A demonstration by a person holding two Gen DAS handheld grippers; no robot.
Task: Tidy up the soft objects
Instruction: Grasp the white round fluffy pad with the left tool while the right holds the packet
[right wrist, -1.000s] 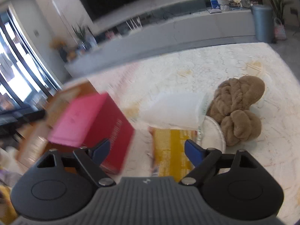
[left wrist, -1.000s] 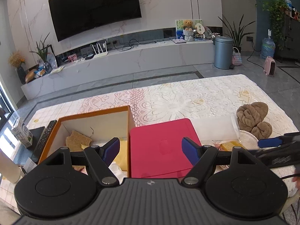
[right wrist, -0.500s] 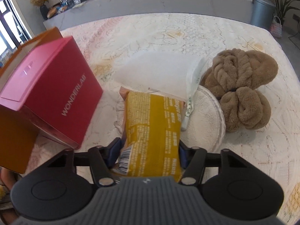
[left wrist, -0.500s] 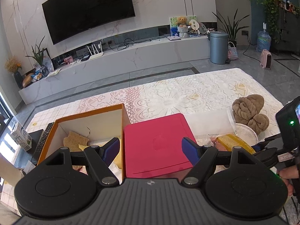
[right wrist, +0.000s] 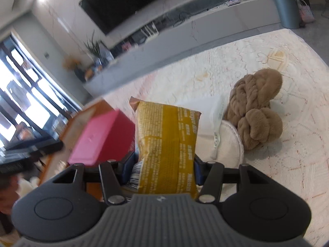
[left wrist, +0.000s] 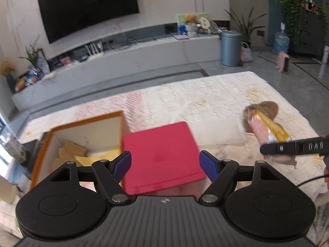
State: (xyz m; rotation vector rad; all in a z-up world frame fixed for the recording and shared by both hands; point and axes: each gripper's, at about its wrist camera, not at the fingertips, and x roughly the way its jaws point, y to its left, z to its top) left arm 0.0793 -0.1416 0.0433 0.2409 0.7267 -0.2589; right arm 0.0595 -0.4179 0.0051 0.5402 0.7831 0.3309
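Note:
My right gripper (right wrist: 162, 169) is shut on a yellow snack packet (right wrist: 166, 144) and holds it in the air above the table. In the left wrist view the packet (left wrist: 269, 133) hangs at the right edge in the right gripper (left wrist: 287, 148). My left gripper (left wrist: 165, 164) is open and empty above a pink box (left wrist: 162, 156). An orange open box (left wrist: 86, 123) with soft items inside sits left of it. A brown fluffy slipper pair (right wrist: 255, 111) lies on the lace tablecloth, next to a white round pad (right wrist: 228, 144) and a clear zip bag (right wrist: 205, 111).
A remote control (left wrist: 40, 146) lies left of the orange box. The pink box (right wrist: 102, 138) stands just left of the held packet. A TV wall, a long low shelf and a grey bin (left wrist: 230, 47) stand beyond the table.
My right gripper has closed on the yellow packet and lifted it off the table. My left gripper has stayed open above the pink box.

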